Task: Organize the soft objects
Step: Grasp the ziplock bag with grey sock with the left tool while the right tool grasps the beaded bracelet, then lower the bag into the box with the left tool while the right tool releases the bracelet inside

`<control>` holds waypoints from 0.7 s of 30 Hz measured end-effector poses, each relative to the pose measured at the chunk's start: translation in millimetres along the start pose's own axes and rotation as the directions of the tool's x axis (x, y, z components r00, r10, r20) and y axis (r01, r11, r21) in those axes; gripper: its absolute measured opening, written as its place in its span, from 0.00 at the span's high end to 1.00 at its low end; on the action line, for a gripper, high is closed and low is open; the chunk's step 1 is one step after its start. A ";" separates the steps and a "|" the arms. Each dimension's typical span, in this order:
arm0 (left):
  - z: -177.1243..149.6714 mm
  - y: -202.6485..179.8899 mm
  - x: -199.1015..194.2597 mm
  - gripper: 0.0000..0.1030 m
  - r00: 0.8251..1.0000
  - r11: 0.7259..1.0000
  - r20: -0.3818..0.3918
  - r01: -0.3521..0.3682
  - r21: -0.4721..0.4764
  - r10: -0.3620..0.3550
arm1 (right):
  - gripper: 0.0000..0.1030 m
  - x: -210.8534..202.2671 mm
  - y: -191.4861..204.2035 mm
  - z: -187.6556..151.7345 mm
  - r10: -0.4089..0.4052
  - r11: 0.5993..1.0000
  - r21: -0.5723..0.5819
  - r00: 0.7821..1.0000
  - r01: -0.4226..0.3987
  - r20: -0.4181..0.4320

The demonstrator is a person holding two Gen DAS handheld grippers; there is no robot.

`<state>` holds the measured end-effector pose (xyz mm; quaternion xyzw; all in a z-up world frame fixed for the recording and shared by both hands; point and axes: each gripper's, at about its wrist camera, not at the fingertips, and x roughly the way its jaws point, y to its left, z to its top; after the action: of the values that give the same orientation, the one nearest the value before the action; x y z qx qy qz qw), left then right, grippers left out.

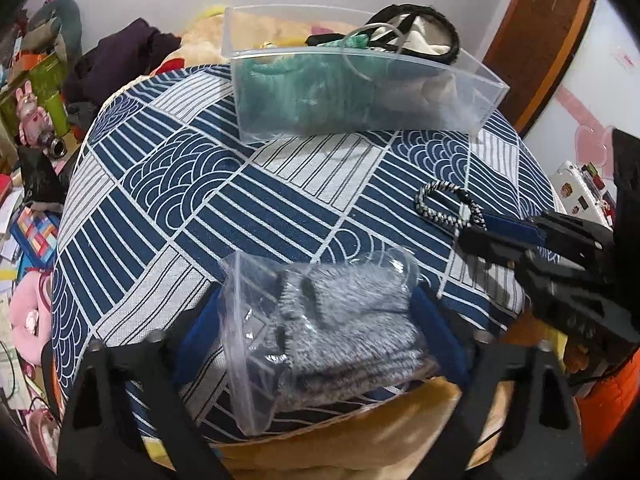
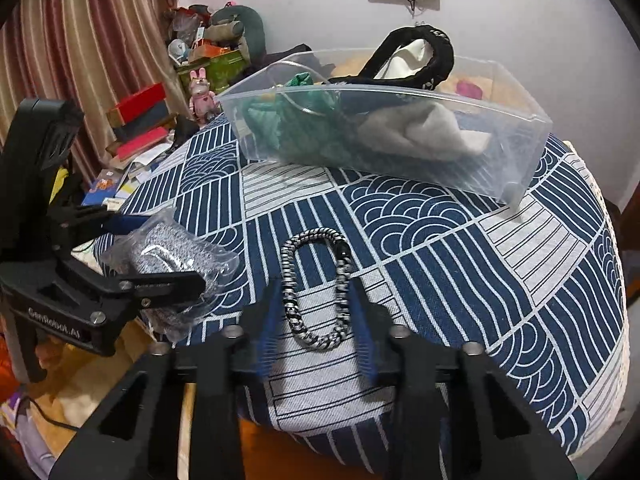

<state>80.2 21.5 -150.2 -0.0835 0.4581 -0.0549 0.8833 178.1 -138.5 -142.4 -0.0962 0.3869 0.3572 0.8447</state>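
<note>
Round bench (image 2: 460, 248) covered in a navy-and-white patterned cloth (stripes, wave arcs). Far side: clear plastic bin (image 2: 516, 152) sits on it, holding green and grey fabric. Near middle: black-and-white braided loop (image 2: 312, 288) lies flat. Near edge, to its left: clear zip bag of grey knit socks (image 1: 320, 328), partly overhanging the rim.

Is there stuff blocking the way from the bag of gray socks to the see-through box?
Nothing visible does. The left gripper straddles the bagged gray socks, and only bare patterned cloth lies between them and the clear box. The braided loop sits off to the right.
</note>
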 end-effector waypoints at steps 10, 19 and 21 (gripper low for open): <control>12.0 -6.2 -14.1 0.57 0.998 0.999 0.062 0.002 0.053 -0.006 | 0.87 -14.8 -5.4 1.9 -0.002 1.000 0.030 0.999 0.000 0.053; 56.2 -7.1 -43.2 0.57 0.974 0.998 0.227 -0.033 0.056 0.020 | 0.87 -35.0 -14.3 21.1 -0.030 0.999 0.048 0.989 0.023 0.144; 66.8 -6.4 -47.4 0.57 0.966 0.998 0.258 -0.031 0.053 0.017 | 0.87 -40.1 -17.2 27.8 -0.041 0.998 0.054 0.984 0.032 0.172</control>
<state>107.5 30.0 -73.1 -0.0595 0.3389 -0.0457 0.9378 188.2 -160.0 -96.5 -0.0503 0.3193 0.3386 0.8837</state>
